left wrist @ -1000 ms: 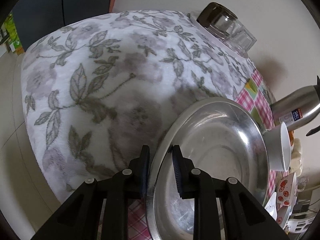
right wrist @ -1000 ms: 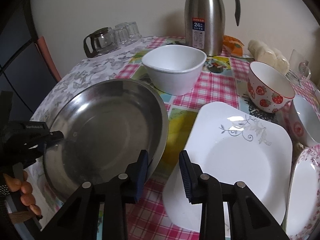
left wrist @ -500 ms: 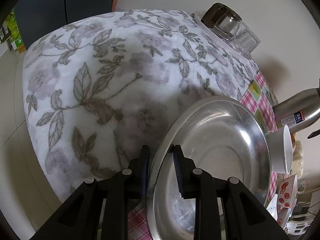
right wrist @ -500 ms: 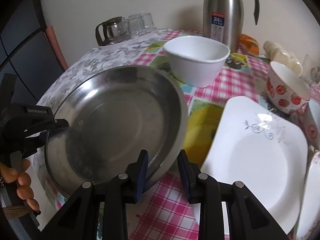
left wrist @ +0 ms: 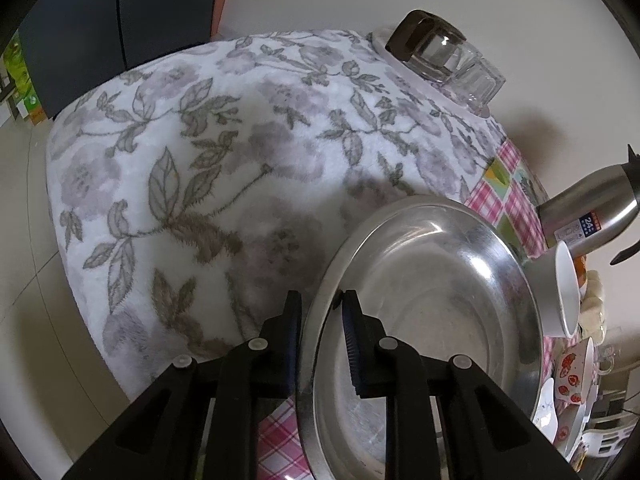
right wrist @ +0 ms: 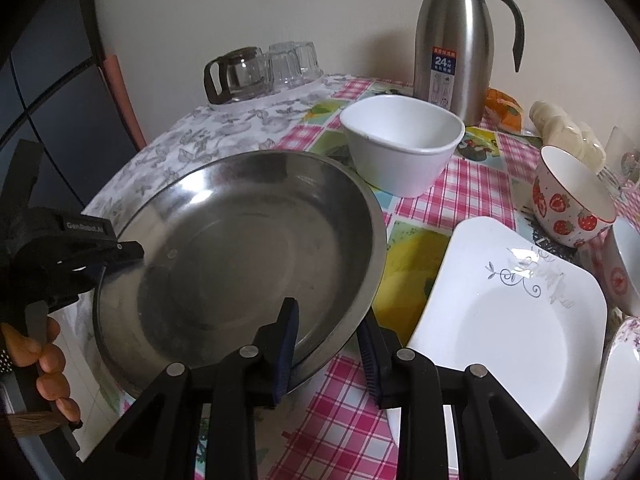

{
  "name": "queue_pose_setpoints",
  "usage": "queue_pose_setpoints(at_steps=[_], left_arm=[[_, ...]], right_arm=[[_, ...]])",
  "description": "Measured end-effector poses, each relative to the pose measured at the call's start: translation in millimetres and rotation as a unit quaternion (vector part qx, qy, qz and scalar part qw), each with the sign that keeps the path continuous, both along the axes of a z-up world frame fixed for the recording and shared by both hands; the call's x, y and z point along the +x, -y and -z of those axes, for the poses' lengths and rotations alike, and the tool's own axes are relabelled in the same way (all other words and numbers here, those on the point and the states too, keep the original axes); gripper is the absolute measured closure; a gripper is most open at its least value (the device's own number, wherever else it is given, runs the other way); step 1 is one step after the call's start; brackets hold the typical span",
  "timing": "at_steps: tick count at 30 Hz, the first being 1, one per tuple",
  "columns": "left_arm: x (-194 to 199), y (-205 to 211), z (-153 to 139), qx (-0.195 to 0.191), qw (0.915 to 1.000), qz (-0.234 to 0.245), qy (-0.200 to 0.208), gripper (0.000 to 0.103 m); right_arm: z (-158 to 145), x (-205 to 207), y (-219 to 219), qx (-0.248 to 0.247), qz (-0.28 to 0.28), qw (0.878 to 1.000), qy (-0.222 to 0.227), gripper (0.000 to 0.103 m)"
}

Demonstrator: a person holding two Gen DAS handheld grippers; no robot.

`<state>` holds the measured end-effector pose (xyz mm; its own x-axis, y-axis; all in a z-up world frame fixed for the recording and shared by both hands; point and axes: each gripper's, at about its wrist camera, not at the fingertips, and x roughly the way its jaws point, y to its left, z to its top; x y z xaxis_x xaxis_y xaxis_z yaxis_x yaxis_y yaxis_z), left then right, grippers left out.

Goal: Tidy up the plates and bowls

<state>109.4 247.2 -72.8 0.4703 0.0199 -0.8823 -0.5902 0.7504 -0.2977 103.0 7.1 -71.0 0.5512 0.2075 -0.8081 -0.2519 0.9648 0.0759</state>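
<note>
A wide steel plate [left wrist: 432,300] is held over the table's left part from two sides. My left gripper [left wrist: 320,312] straddles its left rim, and its jaws are closing on that rim. In the right wrist view the same gripper [right wrist: 120,248] bites the left edge of the plate [right wrist: 240,248]. My right gripper [right wrist: 328,332] is shut on the near right rim, one finger inside and one under it. A white square plate [right wrist: 512,328] lies to the right. Behind stand a white bowl [right wrist: 400,148] and a strawberry bowl [right wrist: 572,204].
A steel jug [right wrist: 452,48] stands at the back. A glass pot [right wrist: 236,76] and upturned glasses sit at the back left. A floral cloth [left wrist: 200,160] covers the table's left part. More crockery crowds the right edge. A person's hand [right wrist: 48,360] holds the left gripper.
The left jaws have narrowed slightly on the rim. In the right wrist view the steel plate has tilted and shifted a little, and its far rim now stands close to the white bowl.
</note>
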Motion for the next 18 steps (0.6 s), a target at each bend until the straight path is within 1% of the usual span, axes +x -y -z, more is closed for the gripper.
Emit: queue_pose_setpoints(at_steps=[7, 14, 18], left_arm=[[-3.8, 4.6, -19.9, 0.013, 0.9997, 0.011, 0.019, 0.082], [-9.8, 14.5, -51.4, 0.024, 0.9979, 0.022, 0.056, 0.082], [-12.0, 29.4, -68.2, 0.040, 0.9957, 0.036, 0.076, 0.082]], right_arm=[[-15.4, -4.5, 4.8, 0.014, 0.002, 1.000, 0.016, 0.072], [-42.5, -12.0, 13.7, 0.028, 0.005, 0.999, 0.046, 0.072], [-56.2, -16.7, 23.1, 0.028, 0.009, 0.998, 0.064, 0.072]])
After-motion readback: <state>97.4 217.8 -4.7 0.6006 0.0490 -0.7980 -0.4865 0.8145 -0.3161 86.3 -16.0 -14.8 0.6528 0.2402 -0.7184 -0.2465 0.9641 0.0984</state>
